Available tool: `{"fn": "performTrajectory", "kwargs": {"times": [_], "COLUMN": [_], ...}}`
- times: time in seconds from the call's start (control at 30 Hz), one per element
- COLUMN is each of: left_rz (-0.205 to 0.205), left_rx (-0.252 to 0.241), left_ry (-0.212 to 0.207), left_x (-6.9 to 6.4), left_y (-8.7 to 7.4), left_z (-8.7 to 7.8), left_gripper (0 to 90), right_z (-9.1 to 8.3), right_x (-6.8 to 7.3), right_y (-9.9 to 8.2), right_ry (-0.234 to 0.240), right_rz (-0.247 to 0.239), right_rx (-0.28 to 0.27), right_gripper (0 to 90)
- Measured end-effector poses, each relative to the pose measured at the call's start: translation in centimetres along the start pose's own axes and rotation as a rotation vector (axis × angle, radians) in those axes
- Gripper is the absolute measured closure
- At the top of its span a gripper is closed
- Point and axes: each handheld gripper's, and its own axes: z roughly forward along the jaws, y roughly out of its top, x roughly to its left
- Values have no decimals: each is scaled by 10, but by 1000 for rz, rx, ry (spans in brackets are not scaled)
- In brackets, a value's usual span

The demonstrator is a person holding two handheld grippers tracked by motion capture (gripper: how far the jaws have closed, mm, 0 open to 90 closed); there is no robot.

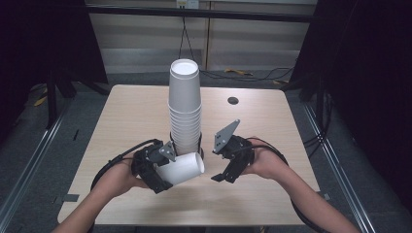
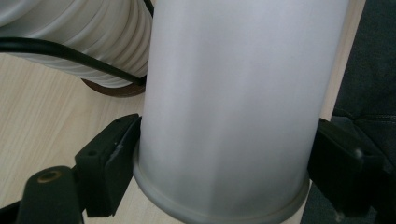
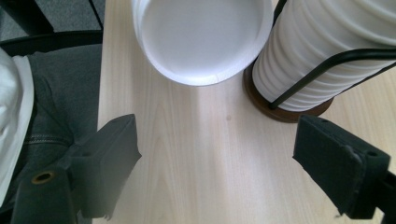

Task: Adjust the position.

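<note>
Left gripper view showed the left gripper (image 1: 163, 177) clamping a light, crushable paper cup (image 2: 229, 107) near its rim; the right gripper (image 1: 224, 175) stood wide, empty.

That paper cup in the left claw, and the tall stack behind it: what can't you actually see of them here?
- Held cup: its far end is cut off by the top edge of the left gripper view.
- Cup stack: its foot and holder are hidden in the high view behind the held cup and left claw.
- Stack holder: in the right gripper view, the stack covers most of its wooden base.
</note>
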Motion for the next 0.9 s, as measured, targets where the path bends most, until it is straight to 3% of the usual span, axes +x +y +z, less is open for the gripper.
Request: {"fn": "performTrajectory", "kwargs": {"times": [0.2, 0.23, 0.4, 0.43, 0.47, 0.67, 0.73, 0.9], "left_rz": [1, 23, 22, 8, 25, 20, 39, 43], "left_rx": [24, 38, 35, 31, 35, 39, 45, 42], "left_ry": [5, 1, -6, -9, -13, -18, -15, -15], "left_x": [-2, -1, -3, -4, -4, -6, -6, -7], "left_y": [3, 4, 9, 10, 11, 15, 17, 21], "left_z": [4, 4, 9, 10, 10, 13, 12, 15], "left_gripper": [167, 166, 166, 165, 166, 165, 166, 166], "right_z": [1, 1, 3, 4, 4, 6, 6, 7], "right_x": [2, 3, 4, 3, 4, 4, 5, 5], "right_y": [3, 4, 8, 9, 9, 12, 12, 14], "right_ry": [13, 10, 12, 18, 17, 20, 23, 28], "right_rz": [-14, -21, -20, -30, -27, -34, -31, -41], "right_rx": [40, 47, 73, 73, 77, 88, 88, 95], "right_gripper": [136, 136, 135, 135, 135, 135, 135, 135]}}
